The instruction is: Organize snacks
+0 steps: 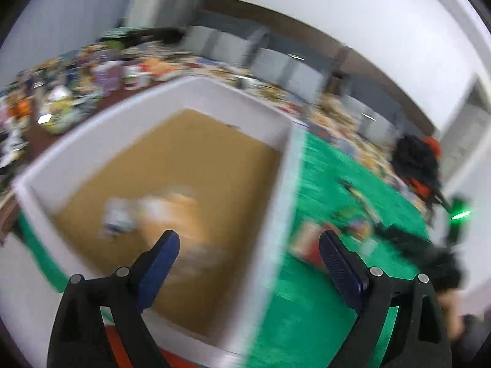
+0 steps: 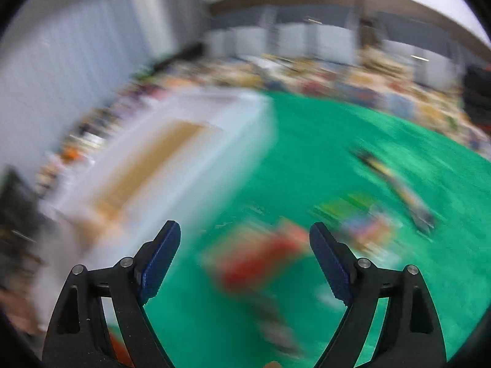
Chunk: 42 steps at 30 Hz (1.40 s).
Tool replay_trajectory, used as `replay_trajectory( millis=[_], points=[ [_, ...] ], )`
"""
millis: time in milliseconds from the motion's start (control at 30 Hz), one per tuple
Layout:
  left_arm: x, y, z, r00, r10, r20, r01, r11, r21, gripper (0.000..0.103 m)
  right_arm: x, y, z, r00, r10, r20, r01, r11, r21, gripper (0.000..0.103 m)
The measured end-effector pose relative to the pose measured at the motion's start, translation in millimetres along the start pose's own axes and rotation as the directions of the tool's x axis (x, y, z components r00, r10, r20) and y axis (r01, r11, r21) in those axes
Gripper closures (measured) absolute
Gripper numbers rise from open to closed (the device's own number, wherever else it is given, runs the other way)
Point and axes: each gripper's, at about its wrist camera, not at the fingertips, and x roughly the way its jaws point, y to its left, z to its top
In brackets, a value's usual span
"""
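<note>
The room behind is a blur of pale walls and tables heaped with packets. A green cloth [image 2: 307, 153] covers the surface under both tongs. The white box [image 1: 285, 165] with a brown floor sits ahead of the left gripper [image 1: 249, 247], its long axis running away up-left; orange and pale snack packets [image 1: 165, 211] lie inside, just beyond the tips, too smeared to tell their heading. Ahead of the right gripper [image 2: 245, 237], a red snack packet [image 2: 260, 260] lies on the cloth. Both tongs stand wide apart, nothing between them

Data-collection room (cluttered tables [image 1: 92, 70], green cloth [image 2: 307, 153]).
</note>
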Motion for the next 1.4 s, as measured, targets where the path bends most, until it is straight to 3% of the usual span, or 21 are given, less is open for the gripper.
replay_trajectory(
  millis=[100, 167, 233, 333, 433, 567, 667, 1000, 1400],
  points=[
    [12.9, -57.6, -29.0, 0.995, -0.091, -0.039, 0.095, 0.99, 0.103, 0.004, -2.7, -76.3, -62.0, 0.98, -0.197, -0.027, 0.198, 0.98, 0.022, 0.015],
    [30.8, -89.5, -51.5, 0.99, -0.114, -0.078, 0.125, 0.981, 0.151, 0.003, -17.9, -126.1, -99.4, 0.951, -0.307, -0.047, 0.309, 0.949, 0.058, 0.015],
    [61.5, -113.7, -77.5, 0.985, -0.086, -0.151, 0.114, 0.976, 0.183, 0.003, -31.9, -165.7, -128.1, 0.922, -0.379, -0.071, 0.385, 0.918, 0.093, 0.015],
    [108.1, -129.6, -107.8, 0.971, -0.017, -0.24, 0.073, 0.972, 0.225, 0.003, -43.1, -203.1, -143.0, 0.902, -0.422, -0.095, 0.432, 0.891, 0.141, 0.015],
    [137.5, -135.1, -124.2, 0.959, 0.061, -0.276, 0.018, 0.961, 0.274, 0.004, -42.1, -222.8, -146.6, 0.896, -0.432, -0.1, 0.443, 0.879, 0.175, 0.015],
    [156.0, -137.1, -128.8, 0.958, 0.115, -0.264, -0.03, 0.952, 0.305, 0.004, -38.2, -229.9, -155.9, 0.899, -0.422, -0.115, 0.437, 0.873, 0.216, 0.015],
    [163.3, -139.4, -126.4, 0.96, 0.147, -0.24, -0.062, 0.941, 0.332, 0.004, -46.7, -230.3, -165.5, 0.916, -0.391, -0.095, 0.401, 0.874, 0.276, 0.014],
    [180.9, -137.6, -120.1, 0.973, 0.173, -0.152, -0.101, 0.912, 0.397, 0.001, -45.9, -225.1, -166.5, 0.917, -0.386, -0.1, 0.399, 0.876, 0.273, 0.009],
    [182.6, -137.0, -120.0, 0.975, 0.165, -0.146, -0.094, 0.912, 0.4, 0.0, -45.7, -226.3, -167.2, 0.917, -0.387, -0.101, 0.4, 0.875, 0.273, 0.008]
  ],
)
